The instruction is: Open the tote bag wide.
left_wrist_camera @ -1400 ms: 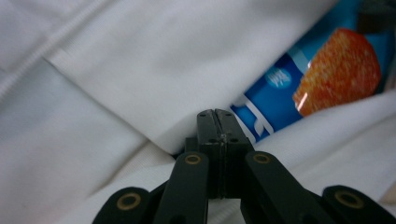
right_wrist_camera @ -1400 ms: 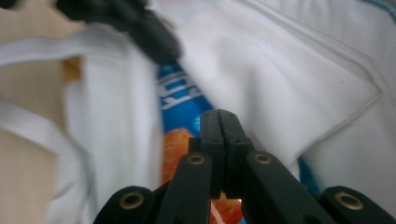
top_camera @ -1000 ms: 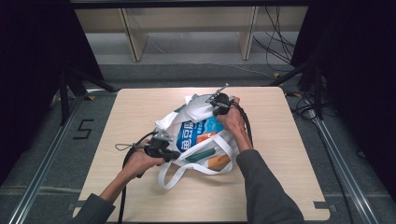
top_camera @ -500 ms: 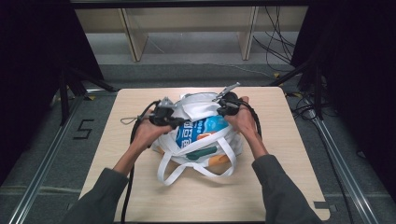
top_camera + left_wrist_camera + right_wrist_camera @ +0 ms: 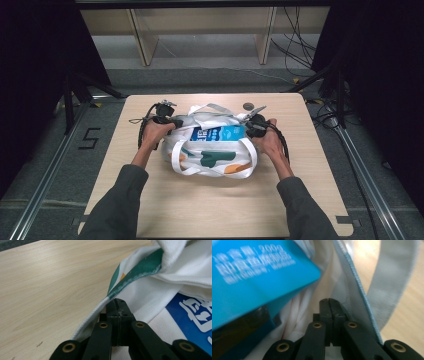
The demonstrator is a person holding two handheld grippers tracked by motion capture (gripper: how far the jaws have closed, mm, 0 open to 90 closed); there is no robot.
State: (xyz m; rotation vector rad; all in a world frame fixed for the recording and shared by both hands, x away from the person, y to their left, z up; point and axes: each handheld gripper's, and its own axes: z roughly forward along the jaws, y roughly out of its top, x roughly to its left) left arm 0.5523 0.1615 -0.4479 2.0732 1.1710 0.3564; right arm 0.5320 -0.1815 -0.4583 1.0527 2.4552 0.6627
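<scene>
The tabletop shows bare wood across the lower half of the high view and along both side edges. Just above the frame's centre lies a white tote bag with green and orange patches, looped handles and a blue packet showing at its mouth. The left gripper sits at the bag's left end, jaws pinching its green-trimmed edge. The right gripper sits at the right end, jaws pressed together on white fabric.

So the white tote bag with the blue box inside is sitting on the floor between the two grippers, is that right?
Not quite. The white tote bag with the blue box sits on the wooden table, not the floor, between the left gripper and right gripper. The high view shows it.
</scene>
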